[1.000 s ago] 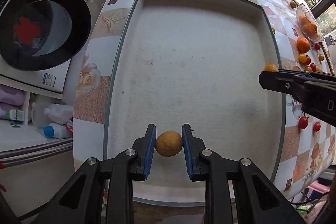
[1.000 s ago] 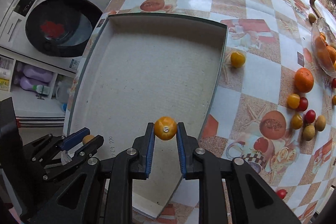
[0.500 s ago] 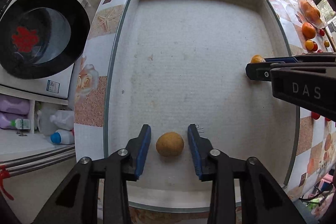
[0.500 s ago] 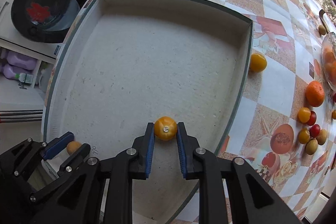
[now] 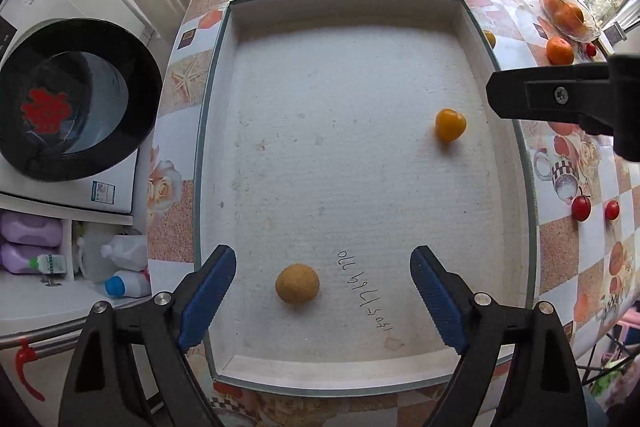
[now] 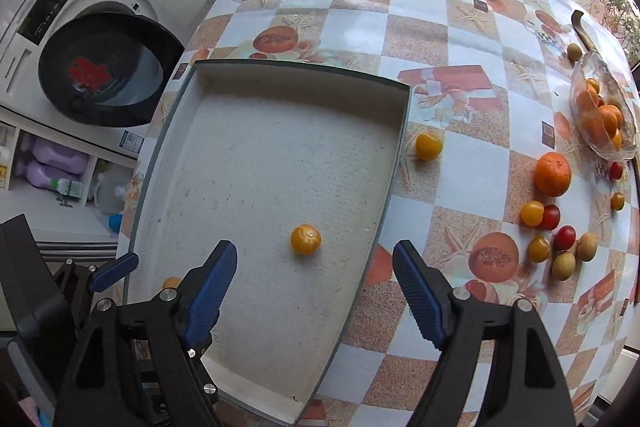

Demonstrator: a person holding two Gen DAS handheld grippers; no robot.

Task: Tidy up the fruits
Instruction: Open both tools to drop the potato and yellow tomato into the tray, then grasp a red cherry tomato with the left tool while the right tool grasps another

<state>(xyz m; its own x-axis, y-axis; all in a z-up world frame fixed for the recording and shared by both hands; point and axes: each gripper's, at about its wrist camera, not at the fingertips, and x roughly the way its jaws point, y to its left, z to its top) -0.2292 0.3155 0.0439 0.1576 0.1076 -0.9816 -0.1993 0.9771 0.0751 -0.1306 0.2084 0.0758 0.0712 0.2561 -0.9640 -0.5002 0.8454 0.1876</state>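
A white shallow tray (image 5: 352, 7) lies on the checkered table. A tan round fruit (image 5: 297, 283) rests in the tray's near left part, between the wide-open fingers of my left gripper (image 5: 322, 291), untouched. An orange tomato (image 5: 450, 124) lies at the tray's right side; in the right wrist view it (image 6: 305, 238) lies just ahead of my open right gripper (image 6: 314, 283). The tan fruit peeks out in the right wrist view (image 6: 172, 282) behind the left finger. Both grippers are empty.
Loose fruits lie on the table right of the tray: a yellow tomato (image 6: 429, 146), a mandarin (image 6: 553, 173), several small red, yellow and tan fruits (image 6: 560, 239). A glass bowl of oranges (image 6: 604, 115) stands far right. A washing machine (image 6: 104, 75) is off the table's left edge.
Both grippers have opened wide and pulled back and up. The left let go of the tan fruit, the right let go of the orange tomato; both fruits now lie in the tray.
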